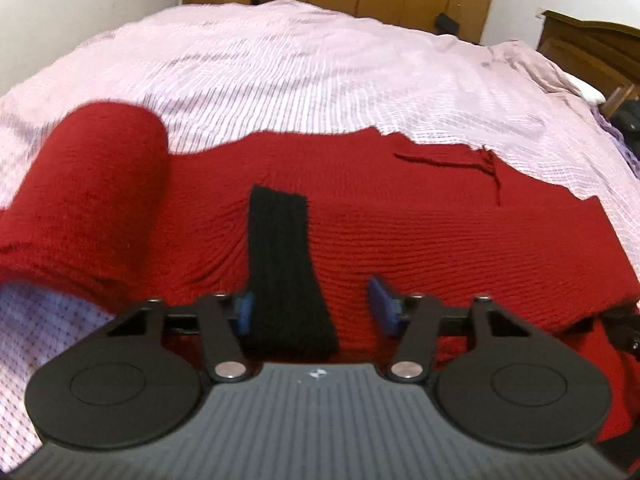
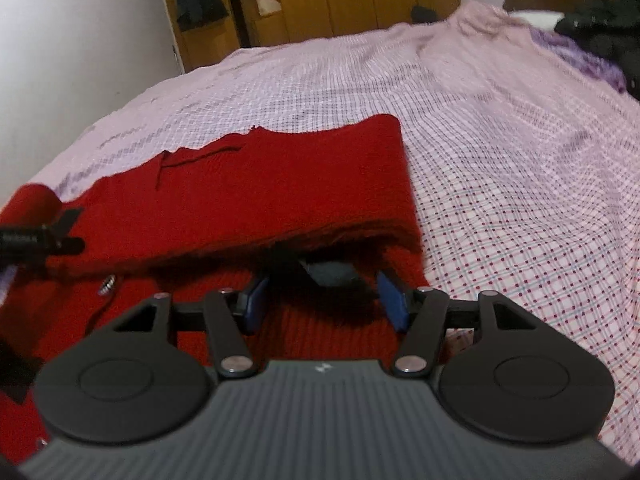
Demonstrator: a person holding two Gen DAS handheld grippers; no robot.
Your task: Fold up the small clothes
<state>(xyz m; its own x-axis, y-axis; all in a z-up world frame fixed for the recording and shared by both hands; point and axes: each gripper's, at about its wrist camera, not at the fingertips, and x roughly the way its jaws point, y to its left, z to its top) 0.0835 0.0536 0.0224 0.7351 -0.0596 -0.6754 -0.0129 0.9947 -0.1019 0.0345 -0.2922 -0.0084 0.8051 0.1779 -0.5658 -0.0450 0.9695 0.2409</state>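
A: Where is the red sweater (image 1: 400,232)?
B: Spread across the bed (image 1: 280,60), its long side running left to right, straight ahead of both claws.

A: Which claw is better placed?
B: The left claw (image 1: 312,312), jaws apart around the black cuff (image 1: 284,264). The right claw (image 2: 320,300), also apart, reaches under the folded edge.

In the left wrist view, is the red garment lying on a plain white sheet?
No. The red garment lies on a pink checked bedcover, not a plain white one.
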